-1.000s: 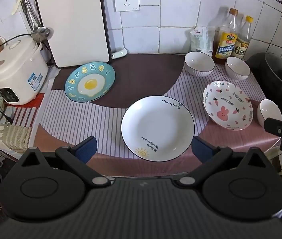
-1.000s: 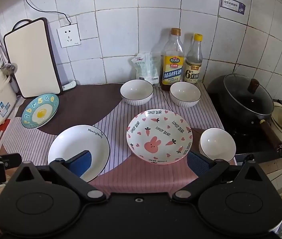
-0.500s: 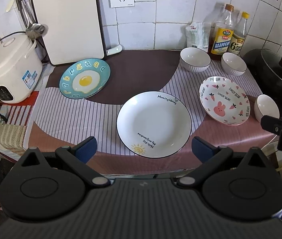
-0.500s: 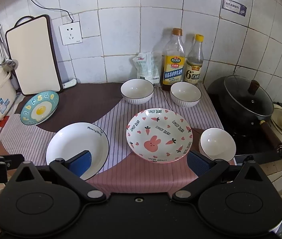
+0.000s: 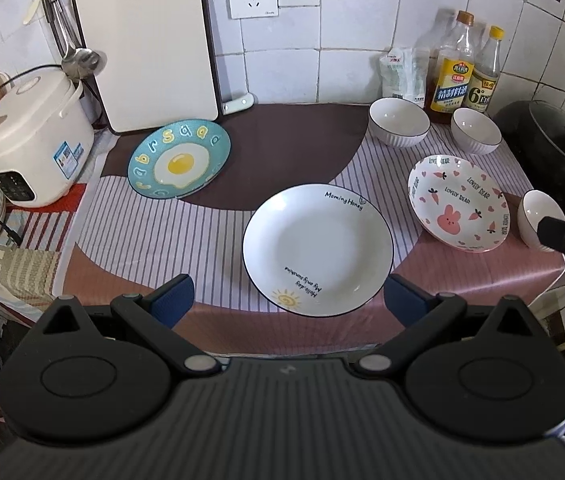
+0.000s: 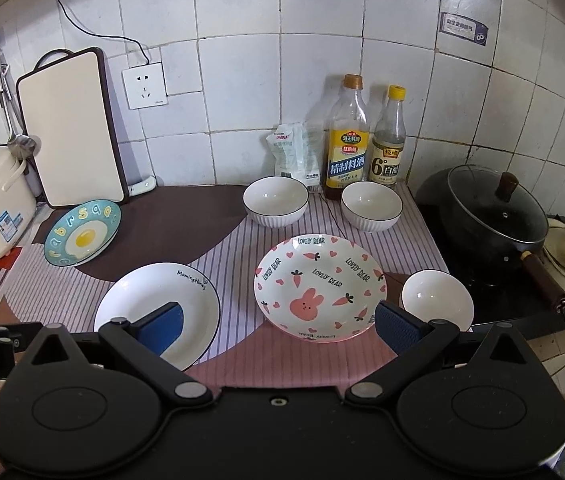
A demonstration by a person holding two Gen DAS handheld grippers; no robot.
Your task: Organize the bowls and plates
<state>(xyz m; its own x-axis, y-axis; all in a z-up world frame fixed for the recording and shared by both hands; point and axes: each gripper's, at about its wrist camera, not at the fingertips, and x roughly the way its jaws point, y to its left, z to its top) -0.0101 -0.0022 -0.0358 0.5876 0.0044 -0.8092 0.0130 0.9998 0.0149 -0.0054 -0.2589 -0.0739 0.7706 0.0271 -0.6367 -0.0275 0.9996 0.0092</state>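
A white plate (image 5: pixel 317 249) lies at the counter's front middle, with a pink rabbit plate (image 5: pixel 458 203) to its right and a blue fried-egg plate (image 5: pixel 179 158) at the back left. Two white bowls (image 5: pixel 399 122) (image 5: pixel 476 130) stand near the back wall and a third bowl (image 5: pixel 534 216) sits at the right edge. My left gripper (image 5: pixel 288 300) is open and empty, held short of the white plate. My right gripper (image 6: pixel 278 326) is open and empty, held short of the rabbit plate (image 6: pixel 319 288), with the white plate (image 6: pixel 157 304) to its left and the third bowl (image 6: pixel 437 300) to its right.
A rice cooker (image 5: pixel 28 138) and a white cutting board (image 5: pixel 146 44) stand at the left back. Two bottles (image 6: pixel 347 140) and a bag (image 6: pixel 293 156) stand against the wall. A black lidded pan (image 6: pixel 496 216) sits on the stove at right.
Both grippers have drawn back and risen slightly, so the plates and bowls look a little farther away. Nothing on the counter has moved.
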